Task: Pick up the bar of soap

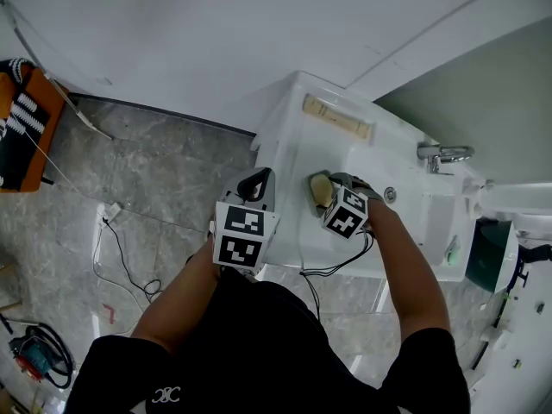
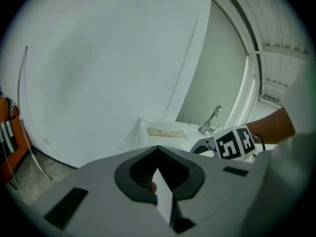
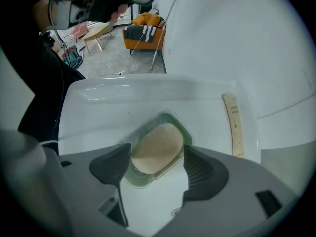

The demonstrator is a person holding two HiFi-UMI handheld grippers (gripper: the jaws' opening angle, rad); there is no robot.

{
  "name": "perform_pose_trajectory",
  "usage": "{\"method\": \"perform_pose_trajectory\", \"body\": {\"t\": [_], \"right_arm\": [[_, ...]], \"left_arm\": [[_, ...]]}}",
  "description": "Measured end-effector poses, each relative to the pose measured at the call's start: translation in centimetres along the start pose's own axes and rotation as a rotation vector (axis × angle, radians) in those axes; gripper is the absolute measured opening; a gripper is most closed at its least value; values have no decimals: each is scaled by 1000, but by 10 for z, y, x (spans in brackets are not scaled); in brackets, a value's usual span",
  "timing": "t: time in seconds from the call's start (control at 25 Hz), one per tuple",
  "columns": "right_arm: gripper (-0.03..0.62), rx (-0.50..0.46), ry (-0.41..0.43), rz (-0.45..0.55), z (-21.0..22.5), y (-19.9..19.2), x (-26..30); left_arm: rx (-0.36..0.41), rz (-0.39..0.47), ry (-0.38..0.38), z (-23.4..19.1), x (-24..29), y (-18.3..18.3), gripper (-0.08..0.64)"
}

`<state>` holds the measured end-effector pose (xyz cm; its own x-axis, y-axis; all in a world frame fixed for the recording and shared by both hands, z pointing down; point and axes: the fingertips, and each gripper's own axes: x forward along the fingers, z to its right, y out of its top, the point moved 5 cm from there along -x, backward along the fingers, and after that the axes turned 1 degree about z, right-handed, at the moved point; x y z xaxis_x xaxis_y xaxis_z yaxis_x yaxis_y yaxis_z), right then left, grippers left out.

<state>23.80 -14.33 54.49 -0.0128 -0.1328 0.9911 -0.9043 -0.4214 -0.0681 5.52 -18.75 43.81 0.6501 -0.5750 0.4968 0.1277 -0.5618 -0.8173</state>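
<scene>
**Soap between open claw jaws**

Right claw (image 3: 156, 157) straddles the bar of soap (image 3: 158, 144), jaws apart. Only its view shows the green dish (image 3: 129, 179) beneath, on the sink (image 3: 98, 110). Left claw (image 2: 158, 177) is closed. Print on the cream strip (image 3: 234, 125) is unreadable.

Bathroom: white washbasin (image 1: 289, 136), chrome faucet (image 1: 442, 154), green soap dish (image 3: 134, 178), grey marble-tile floor (image 1: 164, 171), white walls.
</scene>
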Motion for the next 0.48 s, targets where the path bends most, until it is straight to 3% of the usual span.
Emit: {"method": "perform_pose_trajectory", "body": {"t": [0.24,0.48], "right_arm": [[373,-105,33,-44,1,1,4],[405,-181,-12,-57,7,6,12]], "left_arm": [[-19,-6,28,-9,-3,-5,-2],[-31,-12,39,-12,-1,-7,-2]]}}
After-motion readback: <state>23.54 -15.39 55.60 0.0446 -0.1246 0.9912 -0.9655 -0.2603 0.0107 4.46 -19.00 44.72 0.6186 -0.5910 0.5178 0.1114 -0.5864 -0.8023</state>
